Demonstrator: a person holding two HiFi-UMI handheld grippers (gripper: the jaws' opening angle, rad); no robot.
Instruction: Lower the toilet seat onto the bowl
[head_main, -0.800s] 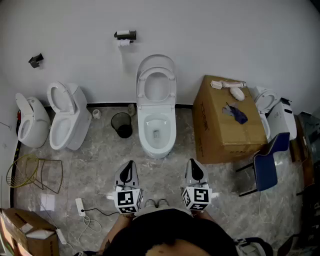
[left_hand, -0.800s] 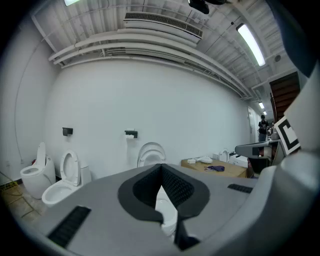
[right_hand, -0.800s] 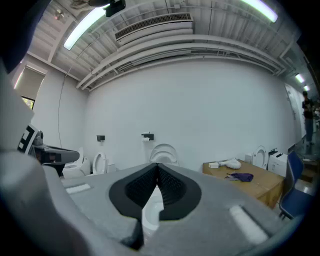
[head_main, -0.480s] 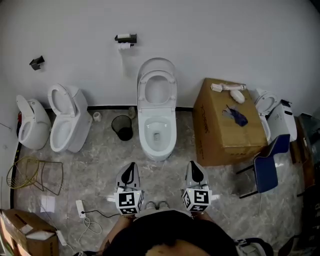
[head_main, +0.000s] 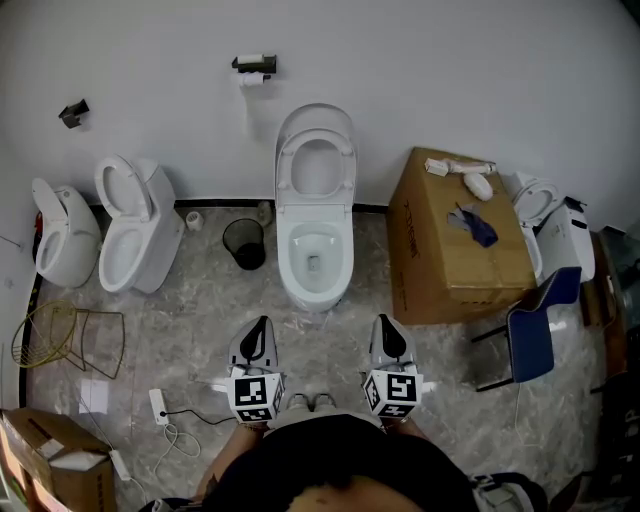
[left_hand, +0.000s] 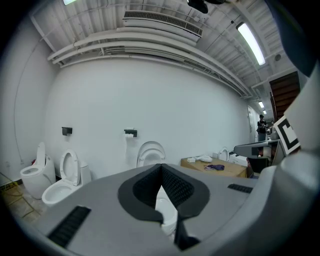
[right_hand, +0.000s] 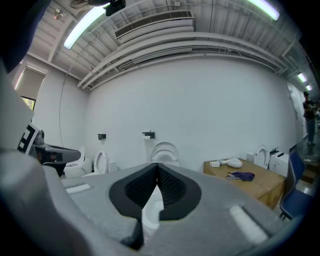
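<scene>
Fig. Clearance ahead of the claws. Bare marble floor (head_main: 318, 338) runs from the left gripper (head_main: 260, 325) and right gripper (head_main: 386, 322) straight to the front of the toilet bowl (head_main: 285, 262). The raised seat (head_main: 316, 133) stands beyond it at the wall, open to frontal approach. Ahead-left of the left gripper, a black waste bin (head_main: 244, 260) narrows the bowl's flank. Ahead-right of the right gripper, a large cardboard box (head_main: 450, 250) closes the other flank. A blue chair (head_main: 530, 342) stands further right.

Floor (head_main: 200, 330): marbled grey tile.
Far edge, before me: toilet (head_main: 314, 285), black bin (head_main: 243, 245) beside it.
Right edge: cardboard box (head_main: 455, 255), blue chair (head_main: 530, 345).
Left edge: wire basket (head_main: 50, 335).
</scene>
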